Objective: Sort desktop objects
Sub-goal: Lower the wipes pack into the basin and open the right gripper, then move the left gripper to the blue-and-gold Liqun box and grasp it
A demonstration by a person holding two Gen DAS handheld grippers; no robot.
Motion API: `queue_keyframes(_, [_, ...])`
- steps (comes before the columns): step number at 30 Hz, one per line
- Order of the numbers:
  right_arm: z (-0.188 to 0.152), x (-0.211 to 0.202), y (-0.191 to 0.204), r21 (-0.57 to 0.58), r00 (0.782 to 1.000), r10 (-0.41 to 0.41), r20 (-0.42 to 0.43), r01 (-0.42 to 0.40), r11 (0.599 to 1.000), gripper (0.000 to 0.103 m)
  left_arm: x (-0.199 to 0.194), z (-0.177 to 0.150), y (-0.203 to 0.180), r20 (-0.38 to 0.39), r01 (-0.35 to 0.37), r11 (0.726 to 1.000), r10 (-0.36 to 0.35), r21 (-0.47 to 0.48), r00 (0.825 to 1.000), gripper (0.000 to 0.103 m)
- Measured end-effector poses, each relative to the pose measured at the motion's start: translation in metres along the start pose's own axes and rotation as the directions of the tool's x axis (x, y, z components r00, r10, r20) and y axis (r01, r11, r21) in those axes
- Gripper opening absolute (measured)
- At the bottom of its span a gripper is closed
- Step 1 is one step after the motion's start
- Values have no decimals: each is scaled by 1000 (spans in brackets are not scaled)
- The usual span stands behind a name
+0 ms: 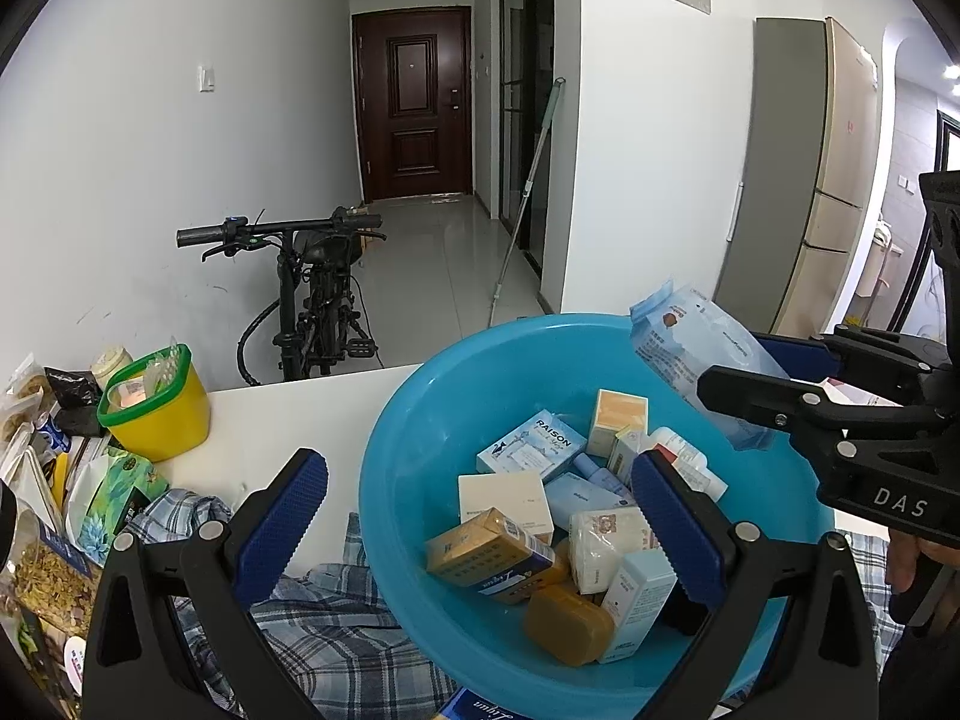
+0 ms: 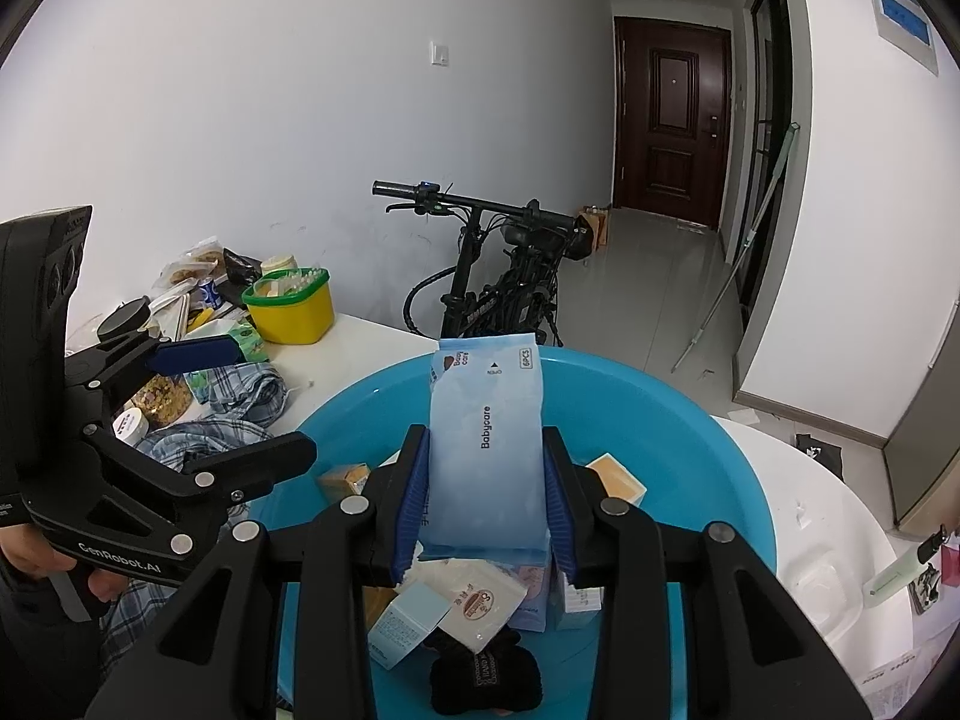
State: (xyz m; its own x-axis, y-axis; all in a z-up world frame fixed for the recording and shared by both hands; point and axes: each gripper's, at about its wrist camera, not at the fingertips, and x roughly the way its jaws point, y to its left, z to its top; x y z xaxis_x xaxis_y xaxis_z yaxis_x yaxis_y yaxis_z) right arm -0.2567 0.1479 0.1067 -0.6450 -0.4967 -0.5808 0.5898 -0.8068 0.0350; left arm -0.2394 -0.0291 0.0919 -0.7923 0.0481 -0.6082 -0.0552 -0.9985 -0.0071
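A blue basin (image 1: 480, 372) on the white table holds several small boxes, a yellow case (image 1: 567, 630) and sachets. My left gripper (image 1: 480, 516) hangs open over the basin's near edge with nothing between its blue pads (image 1: 282, 516). My right gripper (image 2: 486, 498) is shut on a pale blue Babycare pack (image 2: 489, 444), held upright above the basin (image 2: 690, 414). In the left wrist view that pack (image 1: 690, 354) juts over the basin's far right rim, pinched by the right gripper (image 1: 762, 369). In the right wrist view the left gripper (image 2: 240, 402) sits open at the left.
A yellow tub with a green rim (image 1: 159, 405) stands at the back left, beside a pile of snack packets (image 1: 36, 540). A plaid cloth (image 1: 324, 630) lies under the basin's left side. A bicycle (image 1: 312, 294) stands behind the table.
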Motion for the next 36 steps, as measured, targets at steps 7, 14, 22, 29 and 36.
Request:
queue_keyframes(7, [1,1,1,-2,1000,-2,-4,2,1000,35,-2,0,0,-1,-1,1000,1,2,1000,103])
queue_keyframes(14, [1,0,-2,21,1000,-9,10,9,1000,59,-5,2,4,2,-5,1000,5,-8,1000,103])
queue_keyframes(22, [5,-3,-6,39,998,-65,10,65,997,103,-5,4,9,-1,-8,1000,8,-20,1000,103])
queue_keyframes(29, [4,0,-7,24,997,-72,-12,72,997,103,-6,4,8,1,-11,1000,11,-14,1000,103])
queue_keyframes(36, [2,-2,-8,33,998,-63,-19,64,997,103,-5,3,4,-4,-16,1000,16,5,1000,103])
